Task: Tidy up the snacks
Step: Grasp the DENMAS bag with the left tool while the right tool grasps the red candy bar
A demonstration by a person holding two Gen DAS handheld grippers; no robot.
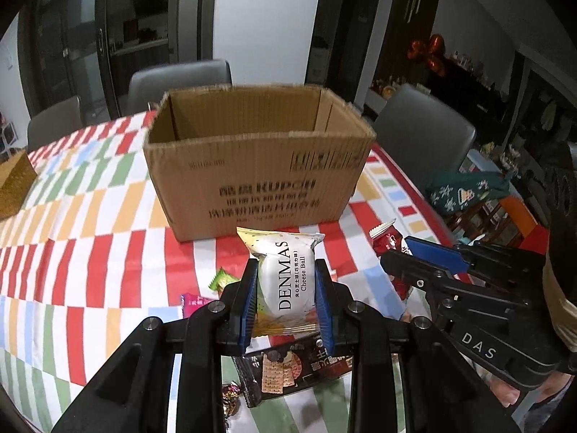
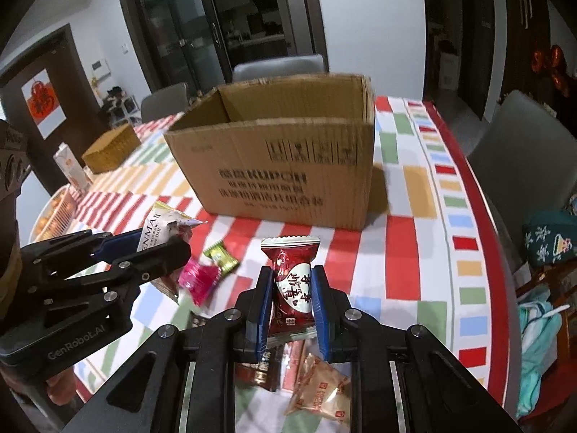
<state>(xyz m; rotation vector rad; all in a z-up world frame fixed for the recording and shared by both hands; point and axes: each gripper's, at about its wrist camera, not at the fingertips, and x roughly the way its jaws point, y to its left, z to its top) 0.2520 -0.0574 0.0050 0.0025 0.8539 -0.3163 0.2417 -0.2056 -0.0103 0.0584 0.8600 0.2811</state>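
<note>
Left tongs (image 1: 287, 290) pinch a white packet (image 1: 286, 281), right tongs (image 2: 291, 297) a red candy (image 2: 291, 281) (slippery wrappers); either may slip short of the box (image 1: 252, 158)

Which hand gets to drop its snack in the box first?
Probably the left. The left gripper holds the white Cheese Ball packet straight before the cardboard box; the right gripper, holding the red candy, faces its right end.
</note>
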